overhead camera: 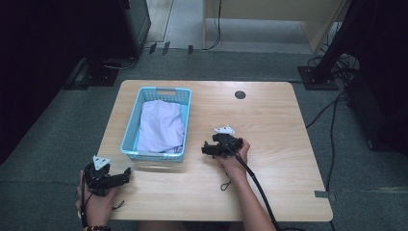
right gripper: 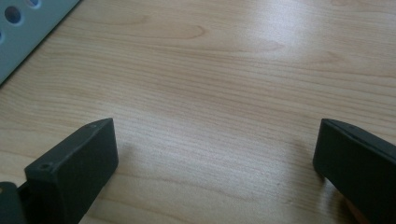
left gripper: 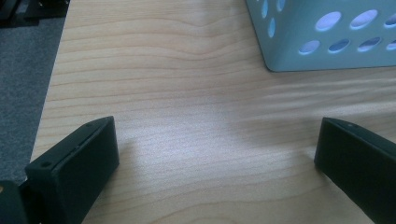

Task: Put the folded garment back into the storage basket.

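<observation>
The cloth (overhead camera: 161,126) lies bundled in the blue basket (overhead camera: 130,126), ahead of my left gripper (overhead camera: 126,173) and off to the left of my right gripper (overhead camera: 206,148). It is pale, somewhere between white and lilac, loosely folded with soft ridges, and it fills most of the basket floor. I judge it light and limp — it will sag and trail when lifted, so nothing about it is fragile, but a shallow pinch could slip off a single layer. The raised fold near the middle, or the edge closest to me, looks like the best place to take hold, with the fingers going down past the rim.

The basket is perforated plastic; in the left gripper view its near corner (left gripper: 289,51) sits beyond my fingers (left gripper: 77,163) and to their right, with pale cloth showing through the holes. In the right gripper view a strip of its wall (right gripper: 28,28) stands past the far left of my fingers (right gripper: 74,163).

Both pairs of jaws are spread wide with nothing between them but bare wood. My left gripper hovers near the table's (overhead camera: 269,125) front left corner; my right is just beside the basket's near right corner — neither touches it.
</observation>
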Tool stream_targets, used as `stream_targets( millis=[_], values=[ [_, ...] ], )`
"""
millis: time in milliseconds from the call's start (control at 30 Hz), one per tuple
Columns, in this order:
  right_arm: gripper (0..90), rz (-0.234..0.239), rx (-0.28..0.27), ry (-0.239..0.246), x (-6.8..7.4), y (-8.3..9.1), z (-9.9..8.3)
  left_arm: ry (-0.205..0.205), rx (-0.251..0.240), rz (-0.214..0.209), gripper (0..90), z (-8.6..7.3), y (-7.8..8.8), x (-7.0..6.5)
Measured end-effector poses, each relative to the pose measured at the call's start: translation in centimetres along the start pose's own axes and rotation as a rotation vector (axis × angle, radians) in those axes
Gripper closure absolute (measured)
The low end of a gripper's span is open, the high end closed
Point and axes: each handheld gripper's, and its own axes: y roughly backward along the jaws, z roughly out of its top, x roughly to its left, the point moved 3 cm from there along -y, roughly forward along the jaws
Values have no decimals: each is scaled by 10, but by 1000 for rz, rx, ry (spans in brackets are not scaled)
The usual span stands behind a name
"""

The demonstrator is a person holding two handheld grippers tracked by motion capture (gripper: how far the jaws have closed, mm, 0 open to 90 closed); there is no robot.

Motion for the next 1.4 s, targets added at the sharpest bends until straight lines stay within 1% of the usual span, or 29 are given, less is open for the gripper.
stream_targets(
  millis=[33, 200, 233, 367, 567, 767, 967, 1067, 1400],
  values=[
    [0, 3, -1, 2, -1, 0, 0, 0, 0, 0, 0, 0, 0, 0],
    [0, 48, 1, 48, -9, 3, -3, 0, 0, 0, 0, 0, 0, 0],
    [0, 50, 0, 54, -11, 4, -4, 0, 0, 0, 0, 0, 0, 0],
    [0, 24, -2, 26, -19, 8, -7, 0, 0, 0, 0, 0, 0, 0],
    [0, 24, -2, 27, -29, 12, -12, 0, 0, 0, 0, 0, 0, 0],
    [0, 52, 0, 53, -37, 17, -16, 0, 0, 0, 0, 0, 0, 0],
    [0, 44, -2, 47, -45, 21, -20, 0, 0, 0, 0, 0, 0, 0],
    [0, 37, 0, 36, -50, 23, -22, 0, 0, 0, 0, 0, 0, 0],
    [0, 24, 1, 24, -66, 31, -29, 0, 0, 0, 0, 0, 0, 0]
  ],
)
